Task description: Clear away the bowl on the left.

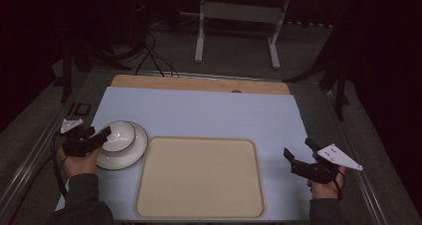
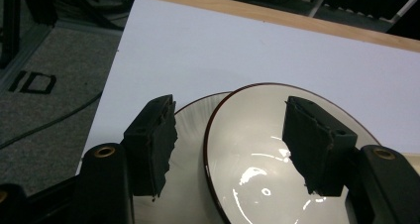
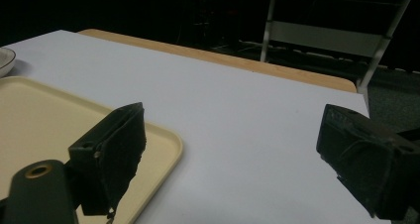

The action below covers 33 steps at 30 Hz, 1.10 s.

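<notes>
Dim room, dark floor with cables and a metal stand beyond the table (image 1: 199,110), whose white sheet catches what light there is. Start at the left gripper (image 2: 230,144): its fingers (image 2: 151,142) stand apart, one either side of the rim of a white bowl (image 2: 277,174) with a thin dark edge. In the left gripper view the near finger sits outside the rim and the far one over the glossy inside, so the rim lies between them, but they have not closed on it. The bowl rests on a white plate (image 2: 190,115) of the same pattern, seen from above at the table's left side, just beside the left edge of a cream tray (image 1: 199,177).

The tray is bare. On the right, the right gripper (image 3: 228,154) hangs with its fingers wide apart and nothing between them, above the white sheet near the tray's right corner, well apart from the crockery.

As I judge it, the work is barely begun: the bowl is lined up for a grasp but not yet gripped or lifted, and if the tray is its destination, everything from closing to carrying and setting down remains.
</notes>
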{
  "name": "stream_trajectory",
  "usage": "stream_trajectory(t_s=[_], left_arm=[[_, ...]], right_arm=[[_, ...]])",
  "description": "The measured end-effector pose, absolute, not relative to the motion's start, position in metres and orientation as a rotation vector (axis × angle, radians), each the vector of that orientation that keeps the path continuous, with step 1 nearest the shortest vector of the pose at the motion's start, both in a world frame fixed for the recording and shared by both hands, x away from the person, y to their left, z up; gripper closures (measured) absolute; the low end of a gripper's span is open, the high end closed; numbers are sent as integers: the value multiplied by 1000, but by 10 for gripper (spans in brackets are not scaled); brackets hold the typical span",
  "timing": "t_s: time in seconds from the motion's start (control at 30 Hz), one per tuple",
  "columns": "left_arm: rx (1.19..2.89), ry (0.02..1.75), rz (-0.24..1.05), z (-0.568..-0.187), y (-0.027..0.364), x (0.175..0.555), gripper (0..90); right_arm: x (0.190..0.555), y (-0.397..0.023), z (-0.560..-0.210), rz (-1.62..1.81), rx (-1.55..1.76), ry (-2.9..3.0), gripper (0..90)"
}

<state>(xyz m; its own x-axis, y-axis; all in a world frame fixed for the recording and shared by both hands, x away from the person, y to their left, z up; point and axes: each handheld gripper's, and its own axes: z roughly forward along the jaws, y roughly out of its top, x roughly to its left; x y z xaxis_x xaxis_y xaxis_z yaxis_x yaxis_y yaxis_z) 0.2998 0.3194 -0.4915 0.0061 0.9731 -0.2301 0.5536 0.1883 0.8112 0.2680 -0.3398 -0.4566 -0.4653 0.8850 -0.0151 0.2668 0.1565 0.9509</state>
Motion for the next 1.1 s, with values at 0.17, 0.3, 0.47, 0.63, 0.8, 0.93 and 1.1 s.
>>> stream_trajectory(t_s=[0.17, 0.3, 0.47, 0.63, 0.8, 0.93, 1.1], left_arm=[[1482, 1713, 644, -496, 320, 303, 356], [1485, 1756, 612, -500, 322, 304, 363], [1453, 1775, 556, -504, 326, 305, 371], [1487, 1802, 538, -508, 324, 308, 376], [1520, 1811, 527, -510, 320, 310, 392], [1514, 1812, 505, -513, 322, 310, 438], [1503, 1802, 468, -515, 323, 310, 482]], right_arm=[[268, -339, -456, 1321, 1094, 1832, 115], [268, -340, -456, 1323, 1095, 1829, 115], [268, -340, -456, 1324, 1095, 1829, 115], [268, -339, -456, 1321, 1092, 1832, 115], [267, -340, -456, 1318, 1093, 1831, 115], [268, -339, -457, 1319, 1091, 1835, 116], [268, -339, -457, 1319, 1090, 1835, 116]])
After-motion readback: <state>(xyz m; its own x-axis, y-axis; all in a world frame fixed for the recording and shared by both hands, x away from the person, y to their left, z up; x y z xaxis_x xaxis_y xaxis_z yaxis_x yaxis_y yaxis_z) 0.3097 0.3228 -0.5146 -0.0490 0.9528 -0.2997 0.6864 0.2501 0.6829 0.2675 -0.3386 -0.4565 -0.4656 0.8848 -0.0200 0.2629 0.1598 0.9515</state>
